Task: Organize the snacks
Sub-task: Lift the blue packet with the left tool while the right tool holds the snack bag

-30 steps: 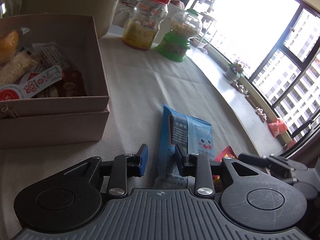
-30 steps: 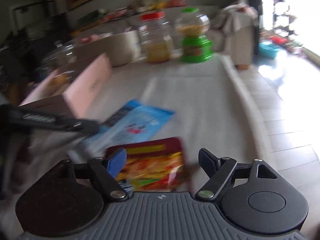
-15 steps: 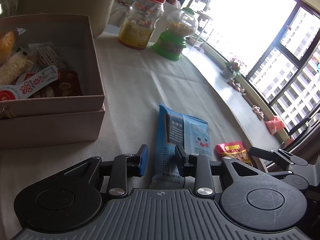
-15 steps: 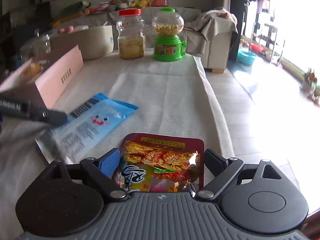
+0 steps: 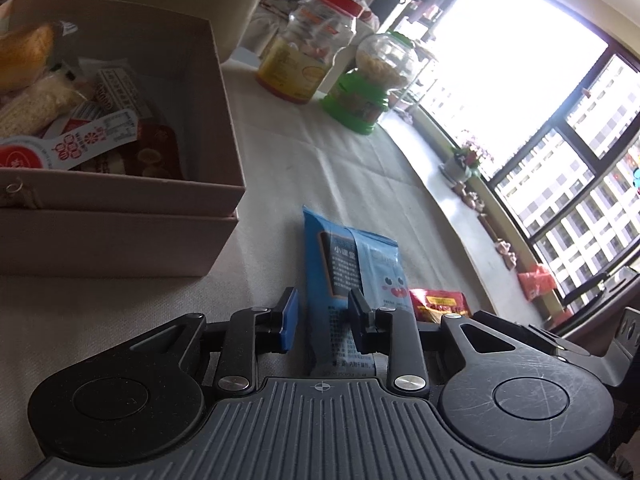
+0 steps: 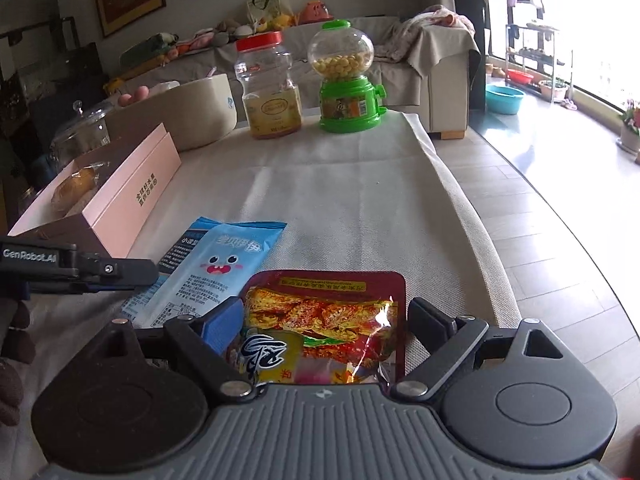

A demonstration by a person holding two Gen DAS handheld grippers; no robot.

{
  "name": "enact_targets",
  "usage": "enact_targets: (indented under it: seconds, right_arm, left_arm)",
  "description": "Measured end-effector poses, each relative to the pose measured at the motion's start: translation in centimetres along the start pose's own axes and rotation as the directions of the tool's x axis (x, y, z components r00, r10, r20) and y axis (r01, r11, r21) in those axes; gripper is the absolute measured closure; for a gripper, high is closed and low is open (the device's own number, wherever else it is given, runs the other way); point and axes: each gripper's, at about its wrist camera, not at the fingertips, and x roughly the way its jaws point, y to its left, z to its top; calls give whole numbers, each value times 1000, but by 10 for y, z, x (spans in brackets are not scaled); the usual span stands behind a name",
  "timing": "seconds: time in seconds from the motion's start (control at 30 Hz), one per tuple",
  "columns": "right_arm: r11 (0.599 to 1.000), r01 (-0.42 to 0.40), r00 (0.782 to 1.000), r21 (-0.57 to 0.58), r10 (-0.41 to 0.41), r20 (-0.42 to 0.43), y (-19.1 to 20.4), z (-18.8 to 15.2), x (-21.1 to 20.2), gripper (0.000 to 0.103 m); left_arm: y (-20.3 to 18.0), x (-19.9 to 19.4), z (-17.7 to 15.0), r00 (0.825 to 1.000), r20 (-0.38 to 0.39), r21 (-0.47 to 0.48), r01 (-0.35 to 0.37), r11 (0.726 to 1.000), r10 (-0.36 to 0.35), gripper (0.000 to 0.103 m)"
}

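So two snacks are not yet put away: the blue packet point(image 5: 352, 276) lies flat on the tabletop point(image 6: 352, 200) just beside the pink box point(image 5: 120, 240), and the red packet point(image 6: 324, 320) sits right next to it, near the tabletop's front edge. The left claw point(image 5: 322, 320) is narrowed around the blue packet's near end, pads close on either side, but I can't tell if it's actually pinching yet. The right claw point(image 6: 324, 320) is spread wide with the red packet between its fingers, not gripping. The pink box already has several packets in it, plus something bun-like at the far end. Further back, a red-lidded jar point(image 6: 270, 88) with a little left at the bottom, and a green candy dispenser point(image 6: 346, 80) partly full of yellow balls.
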Motion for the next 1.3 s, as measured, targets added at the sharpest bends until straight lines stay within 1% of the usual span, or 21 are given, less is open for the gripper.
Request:
enact_targets:
  seconds: [0.1,0.2,0.27,0.33,0.43,0.6,0.7,0.77,0.83,0.93,1.03,1.1,1.17,1.3]
  right_arm:
    - [999,4,1000,-36,-4,-7,7,0,2,12]
    - [999,-2,1000,-51,2,-9,10,0,3,12]
    - [999,-10,1000,-41,10,-8,8,0,2,12]
    - [999,-12,1000,-33,12,-5,6,-1,0,13]
    - [1000,-14,1000,-25,14,-1,4,-1,-1,13]
    - [1000,-20,1000,-9,20,8,2,-3,-4,14]
    - [1000,-22,1000,5,22,13,-1,-4,-6,15]
    - [1000,-27,999,16,27,17,-2,-5,-8,15]
    - [999,-35,999,25,35,19,-4,-5,-8,15]
    - [999,-39,999,28,39,20,-5,-6,-8,15]
    - [999,-40,999,29,40,20,-5,-6,-8,15]
    - [999,-42,999,32,42,21,-5,-6,-8,15]
    - [998,-44,999,35,44,20,-6,-6,-8,15]
    - [999,-42,999,30,41,18,-4,-6,-8,15]
  left_arm:
    - [0,3,1,1000,-9,-14,14,1000,-14,72]
    - [-1,9,2,998,-26,-37,58,998,-59,71]
    - [-3,10,3,998,-28,-46,62,997,-63,69]
    - [-7,7,4,997,-36,-54,69,996,-71,64]
    - [-16,-6,6,996,-12,-39,85,996,-85,63]
    - [-38,-21,12,990,11,2,138,990,-138,63]
    - [-47,-17,13,991,2,27,134,991,-134,61]
    - [-47,-10,13,992,-18,21,124,992,-124,59]
    - [-45,0,14,993,-44,12,107,994,-106,52]
    - [-37,21,14,994,-75,-23,79,997,-81,51]
    - [-29,33,13,993,-91,-67,73,995,-79,51]
    - [-33,32,13,993,-82,-67,74,995,-79,51]
    - [-39,20,14,995,-54,-39,82,996,-84,50]
    - [-51,-5,19,992,-18,-15,124,992,-124,50]
